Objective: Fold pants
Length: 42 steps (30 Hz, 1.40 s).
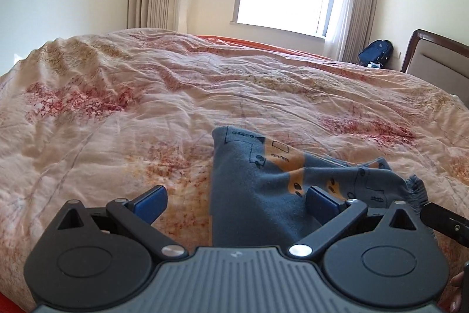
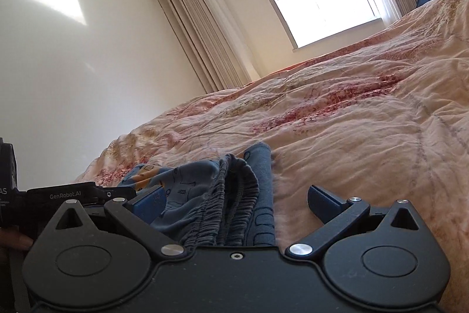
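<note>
Pants (image 2: pixel 222 195) beside "GenRobot.AI"-marked left tool (image 2: pixel 88 195), on bed (image 2: pixel 351 137)

Soft matt knit pants (image 1: pixel 263 189) (wrinkled cotton quilt (image 1: pixel 146 96) beneath)

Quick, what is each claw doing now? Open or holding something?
Left claw: open, holding nothing, over the blue patterned cloth pants.
Right claw: open, holding nothing.

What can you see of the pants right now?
The pants are small, soft blue knit fabric printed with dark outline drawings and orange patches. They lie bunched on the quilt, not yet neatly folded. The gathered elastic waistband sits between the open right gripper's fingers. The left gripper is open over the cloth.
</note>
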Tool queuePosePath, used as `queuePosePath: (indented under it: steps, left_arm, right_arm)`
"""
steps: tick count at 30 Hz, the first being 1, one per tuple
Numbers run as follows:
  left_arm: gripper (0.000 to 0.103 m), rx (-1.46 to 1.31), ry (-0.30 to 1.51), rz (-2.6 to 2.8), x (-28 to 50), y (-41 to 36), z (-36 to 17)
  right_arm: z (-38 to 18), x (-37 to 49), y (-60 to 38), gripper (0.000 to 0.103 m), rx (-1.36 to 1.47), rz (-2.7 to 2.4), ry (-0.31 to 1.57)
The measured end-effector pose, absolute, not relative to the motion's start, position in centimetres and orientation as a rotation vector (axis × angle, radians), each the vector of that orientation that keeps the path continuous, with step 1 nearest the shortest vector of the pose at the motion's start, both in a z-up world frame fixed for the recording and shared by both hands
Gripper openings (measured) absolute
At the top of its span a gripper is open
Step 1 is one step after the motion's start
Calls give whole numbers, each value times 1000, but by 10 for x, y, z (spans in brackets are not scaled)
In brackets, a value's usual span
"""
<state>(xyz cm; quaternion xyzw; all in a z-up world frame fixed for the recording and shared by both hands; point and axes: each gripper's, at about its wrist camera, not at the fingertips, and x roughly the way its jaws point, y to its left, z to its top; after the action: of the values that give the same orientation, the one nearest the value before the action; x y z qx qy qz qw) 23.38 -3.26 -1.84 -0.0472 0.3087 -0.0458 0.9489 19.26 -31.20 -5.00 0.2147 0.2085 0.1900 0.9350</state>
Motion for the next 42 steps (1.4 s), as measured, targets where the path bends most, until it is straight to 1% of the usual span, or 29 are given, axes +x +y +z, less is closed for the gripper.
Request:
queuePosePath:
  steps: [3, 7, 16, 19, 24, 27, 28, 29, 30, 31, 32, 33, 34, 35, 36, 38, 40, 41, 42]
  left_arm:
    - [103, -186, 654, -91, 240, -25, -31]
    - [103, -266, 627, -85, 237, -16, -39]
    - [103, -282, 632, -96, 236, -12, -38]
    - [103, -316, 662, -122, 234, -5, -35]
    - [103, -251, 721, -193, 229, -5, -31]
    - [102, -268, 745, -221, 229, -1, -30]
    - [100, -279, 753, -225, 230, 0, -29]
    - [98, -290, 761, -225, 231, 2, -28]
    - [92, -299, 769, -227, 232, 3, -26]
    - [87, -305, 777, -227, 233, 4, -25]
    - [85, -311, 785, -227, 234, 4, -24]
    - [79, -313, 793, -229, 235, 4, -22]
    - [74, -313, 797, -234, 235, 3, -21]
    - [70, -311, 798, -242, 235, 2, -20]
    - [60, -309, 801, -254, 236, 0, -19]
    - [57, -286, 808, -243, 236, -6, -17]
    - [44, -252, 811, -236, 236, -11, -15]
    - [41, -237, 807, -230, 236, -13, -13]
    - [34, -221, 802, -225, 235, -16, -11]
  right_arm:
    - [-54, 202, -309, 103, 428, 416, 436]
    - [-59, 209, -303, 103, 399, 438, 449]
    - [-63, 207, -294, 103, 372, 412, 442]
    - [-62, 208, -292, 103, 362, 409, 448]
    - [-60, 211, -295, 103, 398, 421, 465]
    - [-57, 214, -301, 102, 443, 441, 477]
    - [-56, 215, -302, 100, 454, 449, 481]
    - [-55, 216, -304, 96, 463, 451, 487]
    - [-55, 216, -305, 90, 472, 450, 492]
    - [-55, 217, -305, 87, 479, 445, 500]
    - [-54, 218, -305, 80, 480, 437, 508]
    - [-54, 218, -305, 72, 478, 426, 516]
    - [-54, 218, -305, 68, 476, 419, 522]
    - [-54, 218, -305, 64, 475, 413, 526]
    - [-55, 218, -305, 63, 477, 412, 530]
    - [-55, 215, -305, 61, 484, 422, 532]
    - [-56, 213, -305, 59, 483, 433, 533]
    - [-55, 212, -305, 53, 478, 431, 533]
    - [-55, 211, -305, 46, 475, 432, 533]
